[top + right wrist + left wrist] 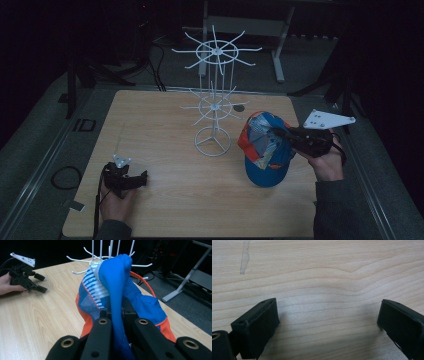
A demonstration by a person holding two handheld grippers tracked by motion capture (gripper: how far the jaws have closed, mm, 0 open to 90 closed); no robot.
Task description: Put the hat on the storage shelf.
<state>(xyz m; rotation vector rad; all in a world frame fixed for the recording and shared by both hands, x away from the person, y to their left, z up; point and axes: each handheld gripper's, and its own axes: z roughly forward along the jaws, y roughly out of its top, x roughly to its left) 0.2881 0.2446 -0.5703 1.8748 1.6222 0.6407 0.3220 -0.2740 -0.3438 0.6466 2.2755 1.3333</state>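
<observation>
While the right claw (117, 315) is clenched on a fold of the blue fabric of a cap (117, 285), its two black jaws press that fold between them in the right gripper view; the cap, blue with an orange rim and striped panels, hangs from the grip with its lower edge on or just above the tabletop (165, 200), which of the two I cannot tell; in the high view the cap (265, 150) lies just to the right of the white wire stand (214, 100), near the stand's ring base, and the right claw (280, 134) reaches into it from the side away from the stand, held by a hand (327, 162) with a grey plate above it; the stand rises upright in two tiers of spoked hooks at the middle of the tabletop, its hooks bare; well apart from the stand, toward the near left corner, the left claw (142, 177) rests low over the wood in the other hand (117, 202); in the left gripper view the left claw (328, 320) is released, jaws spread wide with bare wood grain between them.
</observation>
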